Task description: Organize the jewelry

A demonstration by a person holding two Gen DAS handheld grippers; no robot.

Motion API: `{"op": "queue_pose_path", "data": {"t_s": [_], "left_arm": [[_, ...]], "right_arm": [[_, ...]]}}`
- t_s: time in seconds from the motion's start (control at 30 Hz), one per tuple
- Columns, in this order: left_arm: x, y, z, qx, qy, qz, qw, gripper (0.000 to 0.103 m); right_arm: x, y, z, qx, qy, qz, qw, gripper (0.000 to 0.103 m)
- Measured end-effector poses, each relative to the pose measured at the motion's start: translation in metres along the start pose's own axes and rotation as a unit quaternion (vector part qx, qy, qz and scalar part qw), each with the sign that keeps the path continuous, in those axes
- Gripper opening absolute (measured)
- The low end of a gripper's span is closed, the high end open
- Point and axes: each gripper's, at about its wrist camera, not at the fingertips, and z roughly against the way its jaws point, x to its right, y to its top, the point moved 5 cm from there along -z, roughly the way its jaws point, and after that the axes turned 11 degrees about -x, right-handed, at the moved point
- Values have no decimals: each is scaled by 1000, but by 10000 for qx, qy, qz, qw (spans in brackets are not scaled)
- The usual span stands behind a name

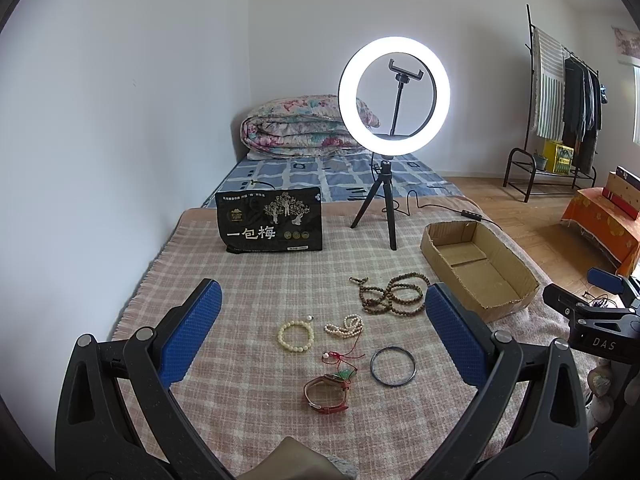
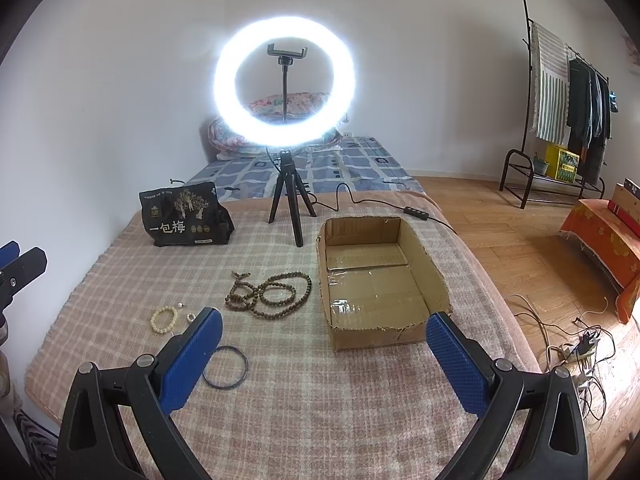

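Checked blanket (image 1: 248, 360) — beads (image 1: 390, 294), bracelets (image 1: 296, 337), bangle (image 1: 393, 366), watch (image 1: 326, 394), cardboard box (image 2: 434, 276), tripod light (image 2: 286, 88).

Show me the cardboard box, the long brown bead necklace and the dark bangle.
cardboard box (image 2: 432, 276), right wrist view, on its right inner wall.
long brown bead necklace (image 2: 276, 294), right wrist view, on the coiled beads.
dark bangle (image 1: 393, 368), left wrist view, on its near-centre rim edge.
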Motion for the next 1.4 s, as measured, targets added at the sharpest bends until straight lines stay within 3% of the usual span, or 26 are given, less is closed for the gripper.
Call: {"op": "queue_pose_path", "data": {"t_s": [0.7, 0.9, 1.2, 1.4], "left_arm": [[-2, -2, -1, -52, 7, 3, 10000, 103], [-10, -8, -11, -221, -33, 25, 9997, 103], [-30, -12, -44, -983, -216, 46, 9949, 103], [-43, -12, -52, -903, -129, -92, 9958, 103]], "right_arm": [[-6, -1, -5, -69, -8, 51, 10000, 103], [-9, 0, -7, -111, 18, 87, 9999, 103], [-14, -5, -22, -382, 58, 141, 9992, 103], [-24, -7, -35, -566, 45, 328, 9978, 103]]}}
